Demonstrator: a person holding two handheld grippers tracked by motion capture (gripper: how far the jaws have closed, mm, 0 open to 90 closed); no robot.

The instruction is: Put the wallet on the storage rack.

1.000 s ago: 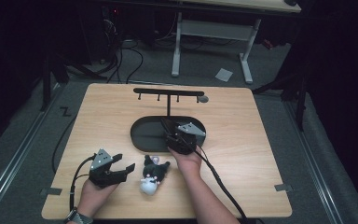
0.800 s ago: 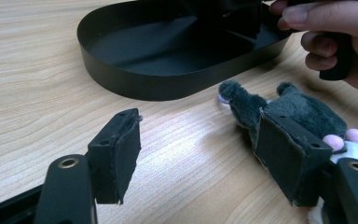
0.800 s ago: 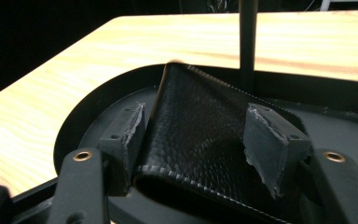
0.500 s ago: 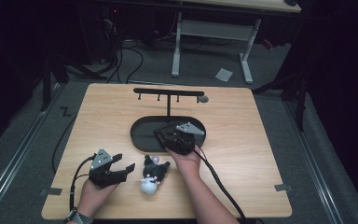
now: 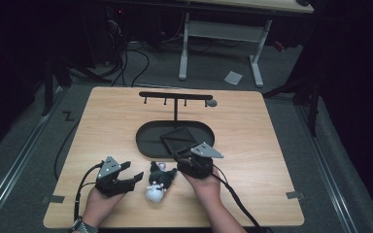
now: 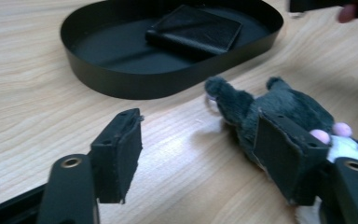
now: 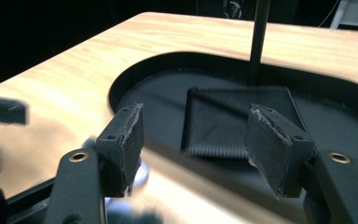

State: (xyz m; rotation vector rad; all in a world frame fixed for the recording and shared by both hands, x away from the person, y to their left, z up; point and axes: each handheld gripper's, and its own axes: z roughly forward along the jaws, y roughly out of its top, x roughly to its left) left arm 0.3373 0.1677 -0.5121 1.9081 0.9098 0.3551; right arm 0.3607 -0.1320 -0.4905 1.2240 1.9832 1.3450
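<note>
Right hand-held gripper (image 5: 182,156) low, empty jaws parted, at tray (image 5: 148,145) rim.

You have a flat black wallet (image 5: 178,137) lying closed inside the black oval tray (image 5: 145,145), set at an angle, its near edge close to the tray's front wall. Its surface looks finely ribbed in the right gripper view (image 7: 235,119). In front of the tray, your small plush toy (image 5: 158,182) lies on the worktop (image 5: 262,145), dark grey with a white face and pink spots, ears towards the tray.
</note>
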